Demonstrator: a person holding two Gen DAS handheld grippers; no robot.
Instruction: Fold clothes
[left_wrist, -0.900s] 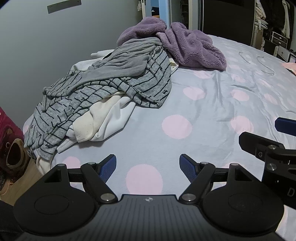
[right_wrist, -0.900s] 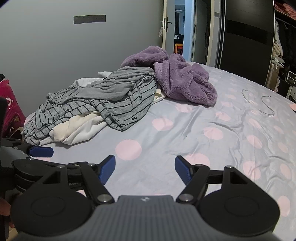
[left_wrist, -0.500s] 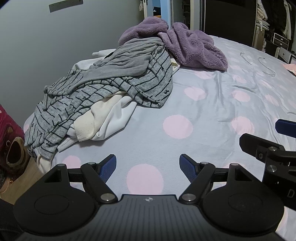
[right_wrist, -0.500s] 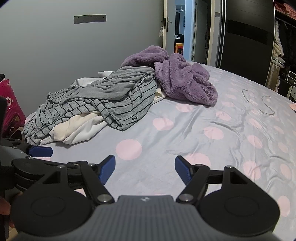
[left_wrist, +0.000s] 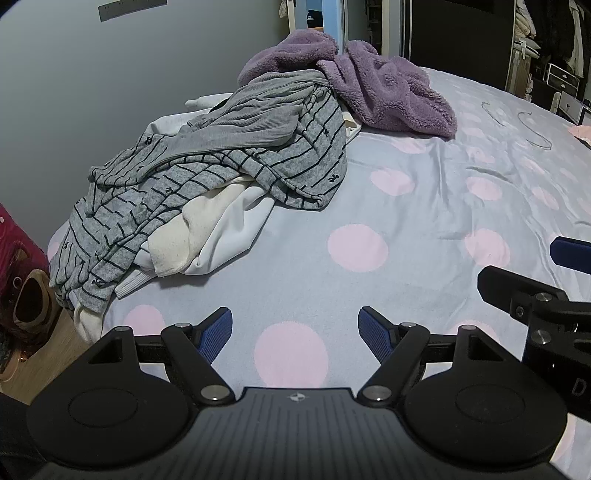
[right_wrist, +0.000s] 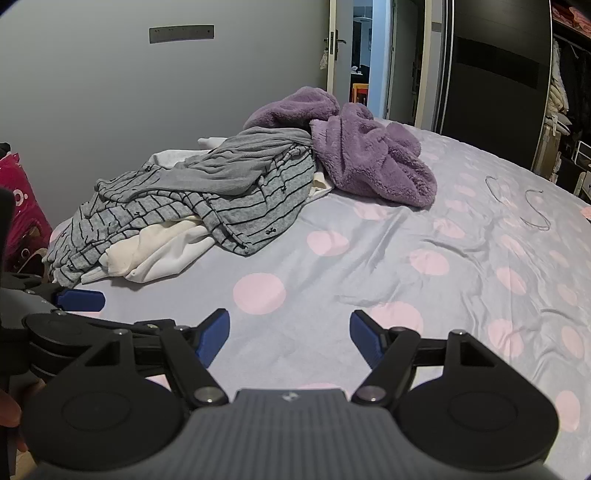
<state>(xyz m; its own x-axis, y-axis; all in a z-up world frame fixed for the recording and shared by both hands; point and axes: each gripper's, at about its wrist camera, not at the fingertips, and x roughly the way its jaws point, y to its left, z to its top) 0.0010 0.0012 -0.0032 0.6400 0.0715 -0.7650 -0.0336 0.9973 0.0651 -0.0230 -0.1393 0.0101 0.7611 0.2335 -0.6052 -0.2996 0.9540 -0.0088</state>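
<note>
The bed (left_wrist: 424, 206) fills most of both views; its grey cover has pink dots, and its near edge is hidden behind the gripper bodies, so only the far and left edges can be followed.

The pile of clothes (left_wrist: 221, 173) lies along the left edge of the bed, toward the far left corner. On top is a striped grey garment (left_wrist: 306, 162) with a plain ribbed grey piece (left_wrist: 258, 122) over it. A cream and white garment (left_wrist: 218, 229) comes out from under the stripes; how many pieces it is, I cannot tell. The low end of the pile hangs over the left edge, so its end is cut off from sight. The purple fleece (right_wrist: 373, 162) sits at the far side, touching the striped garment, and part of it is covered by the grey piece.

Two thin wire hangers (right_wrist: 532, 206) lie well apart from the pile, near the right edge; their shape is hard to make out.

The left hand-held gripper (left_wrist: 295, 332) hovers over bare cover near the close edge, jaws spread wide, nothing between them. The right hand-held gripper (right_wrist: 290, 336) is the same, spread wide and empty, just beside the left one. In each view only a part of the other gripper shows at the frame border.
</note>
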